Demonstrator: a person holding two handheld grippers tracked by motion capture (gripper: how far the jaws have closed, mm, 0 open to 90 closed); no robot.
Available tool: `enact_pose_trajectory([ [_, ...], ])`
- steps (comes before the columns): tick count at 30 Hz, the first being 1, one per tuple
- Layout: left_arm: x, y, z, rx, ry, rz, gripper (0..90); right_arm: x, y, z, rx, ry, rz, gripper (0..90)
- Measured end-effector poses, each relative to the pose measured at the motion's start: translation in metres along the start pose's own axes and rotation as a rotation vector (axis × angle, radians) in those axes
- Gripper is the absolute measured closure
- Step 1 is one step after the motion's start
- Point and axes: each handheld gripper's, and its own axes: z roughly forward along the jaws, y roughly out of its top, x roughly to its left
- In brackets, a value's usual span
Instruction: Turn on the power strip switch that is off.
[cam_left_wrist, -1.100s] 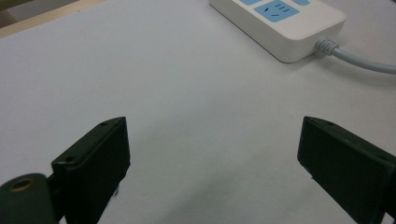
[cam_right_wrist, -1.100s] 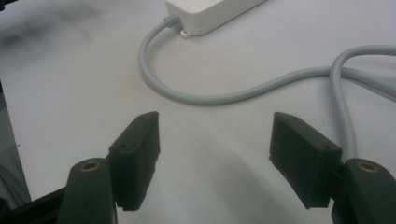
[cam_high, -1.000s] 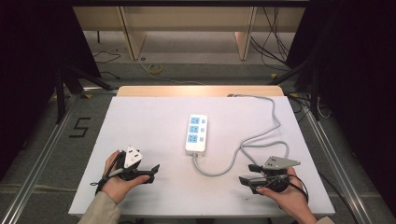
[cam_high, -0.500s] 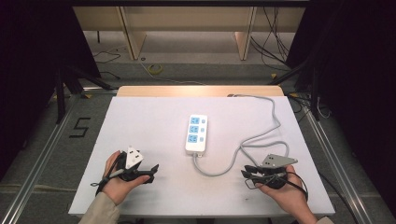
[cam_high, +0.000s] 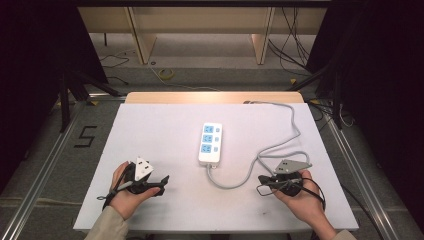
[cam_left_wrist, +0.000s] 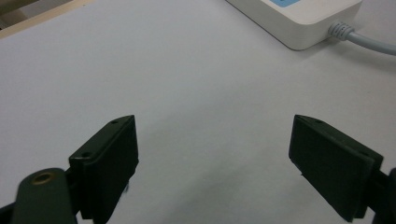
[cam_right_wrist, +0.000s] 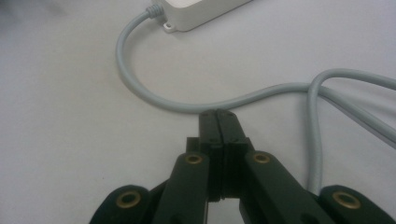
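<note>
Closing over the past second, the right gripper (cam_right_wrist: 218, 114) had brought its jaws together on nothing, tips just short of the grey cable (cam_right_wrist: 140, 88). That suggested a test squeeze, not a grasp. Opposite, the left gripper (cam_left_wrist: 212, 154) sat agape. Mid-table, the power strip (cam_high: 210, 142) lay lengthwise, cable end toward the person.
</note>
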Motion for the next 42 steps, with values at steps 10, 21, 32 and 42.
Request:
enact_pose_trajectory([
  [10, -0.001, 0.0, 0.0, -0.001, 0.002, -0.002, 15.5, -0.003, 0.015, 0.008, 0.036, -0.008, 0.0, 90.0],
  [21, -0.001, -0.001, 0.002, 0.007, -0.003, 0.002, 15.5, -0.008, 0.028, 0.018, 0.064, -0.004, 0.02, 90.0],
  [32, -0.001, -0.001, 0.002, 0.01, -0.002, 0.004, 15.5, -0.011, 0.039, 0.024, 0.073, -0.02, 0.033, 90.0],
  [42, -0.002, -0.001, 0.002, 0.008, -0.001, 0.007, 15.5, -0.013, 0.051, 0.034, 0.086, -0.026, 0.023, 90.0],
])
